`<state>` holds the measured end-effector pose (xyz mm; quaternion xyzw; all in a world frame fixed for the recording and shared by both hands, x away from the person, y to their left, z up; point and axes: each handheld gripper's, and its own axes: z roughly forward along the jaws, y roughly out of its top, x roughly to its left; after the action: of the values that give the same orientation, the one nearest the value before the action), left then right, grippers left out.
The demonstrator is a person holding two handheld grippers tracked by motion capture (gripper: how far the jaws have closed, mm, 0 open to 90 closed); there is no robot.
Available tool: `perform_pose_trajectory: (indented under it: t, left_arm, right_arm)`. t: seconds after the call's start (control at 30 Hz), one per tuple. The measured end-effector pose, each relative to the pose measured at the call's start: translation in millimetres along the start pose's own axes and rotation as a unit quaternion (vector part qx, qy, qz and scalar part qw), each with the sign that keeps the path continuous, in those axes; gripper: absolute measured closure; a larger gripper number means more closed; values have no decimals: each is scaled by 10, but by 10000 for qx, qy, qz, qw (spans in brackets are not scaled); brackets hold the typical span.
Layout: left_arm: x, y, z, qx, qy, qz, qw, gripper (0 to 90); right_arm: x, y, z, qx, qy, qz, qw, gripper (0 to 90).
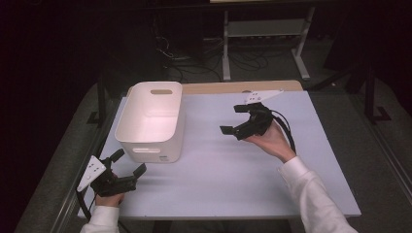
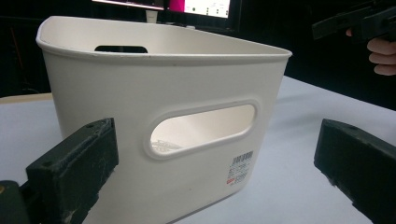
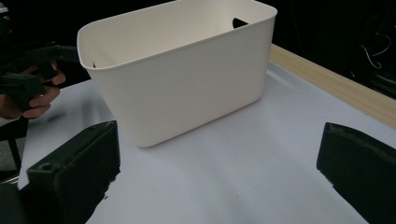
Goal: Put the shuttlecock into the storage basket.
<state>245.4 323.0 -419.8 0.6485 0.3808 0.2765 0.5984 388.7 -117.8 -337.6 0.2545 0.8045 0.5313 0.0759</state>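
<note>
Your left gripper (image 1: 129, 161) sits low at the near left corner of the table (image 1: 233, 184), its jaws spread wide and holding nothing. It points at the white bin (image 1: 151, 121), which stands upright just beyond it on the left half of the table. In the left gripper view the bin's near end wall is close in front of the jaws, with an oval handle slot (image 2: 203, 129) cut through it and a small barcode sticker (image 2: 240, 168) low beside it; a matching slot shows in the far wall. I cannot tell what, if anything, lies inside.

Your right gripper (image 1: 234, 119) is raised in your right hand (image 1: 268, 141) over the right middle of the table, well apart from the bin and turned toward its long side. Its jaws are also wide open and empty. A strip of bare wood (image 3: 327, 77) runs along the table's far edge behind the bin.
</note>
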Motion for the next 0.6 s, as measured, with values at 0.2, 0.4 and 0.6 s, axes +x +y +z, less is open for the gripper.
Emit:
perform_pose_trajectory:
  t: [0.2,0.4,0.6]
  left_arm:
    - [8,-1,0,46,36,3,10000,0]
    - [6,-1,-1,15,20,-8,10000,0]
    - [5,0,0,9,9,-16,10000,0]
  right_arm:
    - [-38,-97,-76,-68,-54,95,9999,0]
    - [-52,-161,-142,-67,-95,127,9999,0]
    - [-62,-253,-227,-115,-189,169,9996,0]
